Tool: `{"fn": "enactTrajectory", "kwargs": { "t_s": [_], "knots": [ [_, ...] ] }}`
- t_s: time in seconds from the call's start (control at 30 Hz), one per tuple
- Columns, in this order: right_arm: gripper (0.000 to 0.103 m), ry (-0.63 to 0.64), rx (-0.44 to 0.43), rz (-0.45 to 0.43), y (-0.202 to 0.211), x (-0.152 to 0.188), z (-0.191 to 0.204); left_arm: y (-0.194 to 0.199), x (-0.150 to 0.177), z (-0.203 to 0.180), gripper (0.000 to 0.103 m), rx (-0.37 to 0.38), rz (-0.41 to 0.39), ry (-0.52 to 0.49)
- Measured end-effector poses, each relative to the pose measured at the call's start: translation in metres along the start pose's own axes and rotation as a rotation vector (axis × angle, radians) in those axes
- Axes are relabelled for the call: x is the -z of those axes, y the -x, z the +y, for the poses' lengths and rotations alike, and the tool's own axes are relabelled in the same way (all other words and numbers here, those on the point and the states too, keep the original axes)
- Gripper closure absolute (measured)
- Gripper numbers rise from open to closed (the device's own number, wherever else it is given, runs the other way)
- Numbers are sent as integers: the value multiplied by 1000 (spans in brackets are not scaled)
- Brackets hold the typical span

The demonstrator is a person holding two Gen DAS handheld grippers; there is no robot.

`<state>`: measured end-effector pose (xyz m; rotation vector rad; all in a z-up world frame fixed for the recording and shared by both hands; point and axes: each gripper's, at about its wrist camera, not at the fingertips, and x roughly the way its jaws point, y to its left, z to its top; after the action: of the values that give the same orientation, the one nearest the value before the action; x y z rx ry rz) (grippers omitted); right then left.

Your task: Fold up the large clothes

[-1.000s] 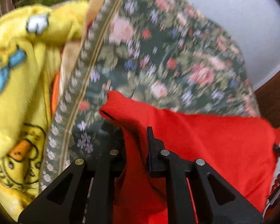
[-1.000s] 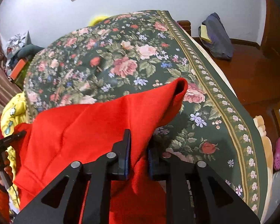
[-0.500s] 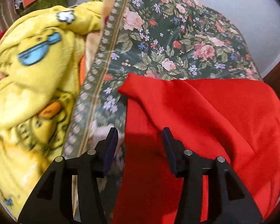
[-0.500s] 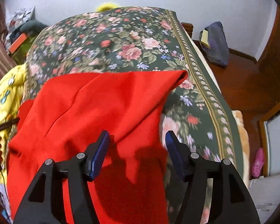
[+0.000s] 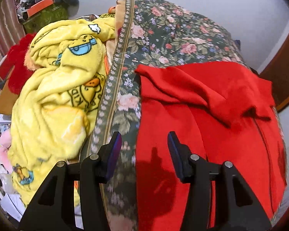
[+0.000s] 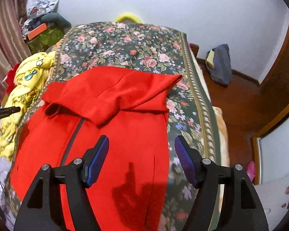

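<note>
A large red garment (image 6: pixel 113 127) with a dark zipper lies on the floral bedspread (image 6: pixel 136 46), its far part folded back toward me over the rest. It also shows in the left wrist view (image 5: pixel 212 115). My left gripper (image 5: pixel 144 150) is open and empty above the garment's left edge. My right gripper (image 6: pixel 141 159) is open and empty above the garment's right edge. Neither touches the cloth. The tip of the left gripper (image 6: pixel 3 111) shows at the left rim of the right wrist view.
A crumpled yellow cartoon blanket (image 5: pixel 63 88) lies along the bed's left side, with a red plush thing (image 5: pixel 17 61) beyond it. A green box with clutter (image 6: pixel 42 34) stands at the back left. A dark bag (image 6: pixel 220 63) sits on the wooden floor to the right.
Both grippers let go of the red garment, opened wide and pulled back and up. The folded-over part now rests on the garment.
</note>
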<state>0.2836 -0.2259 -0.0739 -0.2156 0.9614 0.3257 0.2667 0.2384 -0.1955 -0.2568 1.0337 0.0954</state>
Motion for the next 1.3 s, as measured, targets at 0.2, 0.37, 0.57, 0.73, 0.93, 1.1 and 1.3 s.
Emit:
{"fn": "enactTrajectory", "kwargs": {
  "t_s": [0.2, 0.37, 0.57, 0.73, 0.93, 1.1, 1.3],
  "knots": [
    [29, 0, 5, 2, 14, 30, 7, 22, 35, -7, 54, 13, 23, -89],
    [29, -43, -19, 54, 7, 58, 4, 12, 79, -7, 49, 140, 128, -46],
    [29, -161, -73, 182, -20, 91, -13, -12, 121, 0, 49, 157, 233, 7],
    [29, -247, -168, 263, -35, 116, -24, -19, 147, 14, 49, 240, 253, 123],
    [26, -211, -189, 223, -39, 121, -8, -21, 152, 11, 54, 331, 254, 187],
    [51, -182, -214, 170, -43, 118, 2, -19, 146, 5, 89, 376, 246, 189],
    [86, -186, -267, 165, -48, 105, 6, -6, 134, -19, 97, 305, 180, 81]
  ]
}}
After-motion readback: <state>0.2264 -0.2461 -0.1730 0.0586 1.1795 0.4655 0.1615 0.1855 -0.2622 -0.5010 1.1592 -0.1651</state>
